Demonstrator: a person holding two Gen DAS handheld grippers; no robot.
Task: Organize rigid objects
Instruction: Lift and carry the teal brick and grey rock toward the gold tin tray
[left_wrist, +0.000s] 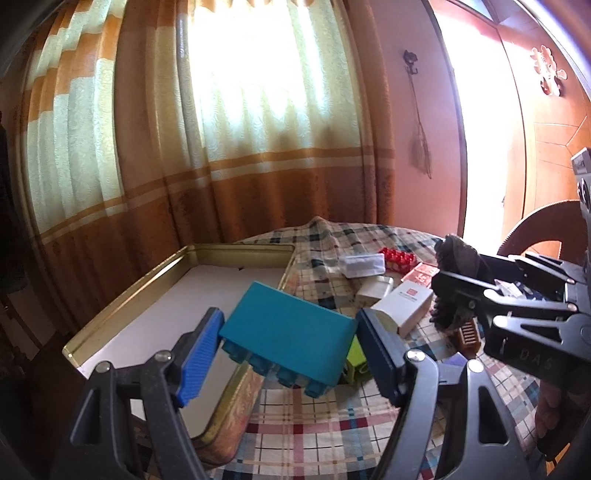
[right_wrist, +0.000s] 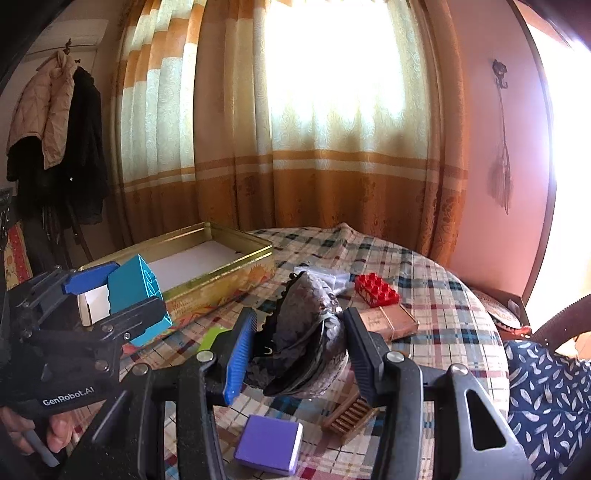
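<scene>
Above the plaid table (right_wrist: 436, 280), left fingers (left_wrist: 207, 350) gripping teal block (left_wrist: 288, 332), right fingers (right_wrist: 243, 347) clamping what looks like a sequined pouch (right_wrist: 303, 332), gold tin (right_wrist: 236, 266) nearby.

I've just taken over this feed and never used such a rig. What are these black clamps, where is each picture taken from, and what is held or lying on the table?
The clamps are two-finger grippers that a person holds, one in each hand, each with a fisheye camera looking along its fingers.

The left wrist view shows the left gripper shut on a teal toy brick, above the near rim of an open gold tin.

The right wrist view shows the right gripper shut on a dark scaly pouch.

Loose on the checked tablecloth lie a red toy brick, a copper-coloured box, a purple block, a brown slatted piece and a white carton.
</scene>
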